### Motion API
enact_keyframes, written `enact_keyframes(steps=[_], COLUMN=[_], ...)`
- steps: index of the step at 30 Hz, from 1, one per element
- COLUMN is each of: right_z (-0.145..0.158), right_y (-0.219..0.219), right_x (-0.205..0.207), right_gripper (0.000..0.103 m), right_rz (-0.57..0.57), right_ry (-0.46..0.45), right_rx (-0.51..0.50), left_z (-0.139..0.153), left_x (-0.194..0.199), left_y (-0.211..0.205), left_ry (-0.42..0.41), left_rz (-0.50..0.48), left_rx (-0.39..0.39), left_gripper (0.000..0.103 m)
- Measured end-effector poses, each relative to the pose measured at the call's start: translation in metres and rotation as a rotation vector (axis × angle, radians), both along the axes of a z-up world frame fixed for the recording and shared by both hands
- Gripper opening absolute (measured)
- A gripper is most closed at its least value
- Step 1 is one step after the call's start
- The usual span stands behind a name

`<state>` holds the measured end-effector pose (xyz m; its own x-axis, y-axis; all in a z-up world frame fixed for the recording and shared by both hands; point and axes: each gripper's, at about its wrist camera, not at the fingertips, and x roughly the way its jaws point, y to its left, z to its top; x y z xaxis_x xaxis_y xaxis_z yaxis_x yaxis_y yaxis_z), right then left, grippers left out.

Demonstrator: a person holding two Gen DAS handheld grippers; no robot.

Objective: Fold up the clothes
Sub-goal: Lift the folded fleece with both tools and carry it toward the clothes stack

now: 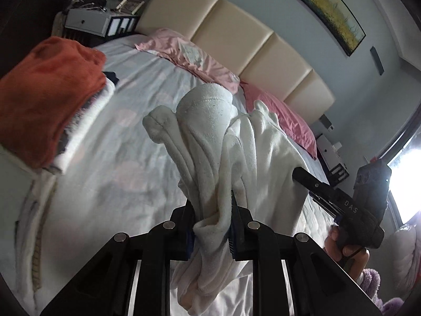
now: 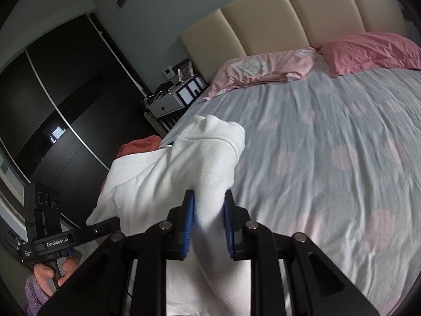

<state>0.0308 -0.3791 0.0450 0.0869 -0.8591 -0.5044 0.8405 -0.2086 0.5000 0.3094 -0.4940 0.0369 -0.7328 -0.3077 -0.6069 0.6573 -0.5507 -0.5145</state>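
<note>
A white garment (image 1: 231, 147) hangs bunched in the air above the bed (image 1: 126, 152). My left gripper (image 1: 213, 210) is shut on a gathered fold of it. My right gripper (image 2: 209, 208) is shut on another part of the same white garment (image 2: 168, 171). The right gripper also shows in the left wrist view (image 1: 302, 175), its tip against the cloth at the right. The left gripper shows in the right wrist view (image 2: 110, 223) at the lower left, its tip under the cloth. The garment's lower part hangs out of sight below both grippers.
A stack of folded clothes with an orange towel (image 1: 50, 92) on top sits at the bed's left side. Two pink pillows (image 2: 289, 63) lie by the beige headboard (image 2: 289, 13). A nightstand (image 2: 171, 100) and a dark wardrobe (image 2: 52, 100) stand left of the bed.
</note>
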Motion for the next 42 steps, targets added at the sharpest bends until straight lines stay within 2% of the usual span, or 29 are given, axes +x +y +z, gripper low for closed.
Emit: enact_keyframes(steps=[5,9,17,26,30,33,36,40,42], right_z=[0.039,0.056,0.047,0.013,-0.014,-0.043,-0.059,-0.060,-0.058], right_y=[-0.059,-0.112,-0.212,-0.292,-0.319,-0.340,-0.355,-0.375,-0.384], right_x=[0.074,0.141,0.259,0.352,0.384,0.394,0.397,0.398,0.396], right_gripper=[0.020,0.019,0.019,0.019,0.019,0.019,0.019,0.024,0.033], right_rz=[0.142,0.259,0.470,0.639,0.694,0.718,0.737,0.796,0.826], right_ry=[0.015,0.028,0.058,0.105,0.162,0.167,0.154,0.141,0.100], right_rx=[-0.042,-0.048,0.016,0.061,0.108,0.180,0.236,0.298,0.330], left_z=[0.034,0.045,0.024,-0.017,-0.055,-0.082,-0.100,-0.115,-0.117], left_x=[0.095,0.158,0.263,0.321,0.342,0.356,0.366,0.381,0.386], left_y=[-0.003,-0.005,-0.028,-0.046,-0.070,-0.088,-0.103,-0.112,-0.115], left_ry=[0.029,0.017,-0.005,-0.094,-0.099,-0.078,-0.052,0.052,0.101], left_rz=[0.167,0.262,0.463,0.604,0.649,0.661,0.654,0.647,0.631], left_rx=[-0.042,-0.077,-0.061,-0.059,0.034,0.106,0.167,0.246,0.269], left_gripper=[0.021,0.021,0.021,0.021,0.021,0.021,0.021,0.026,0.030])
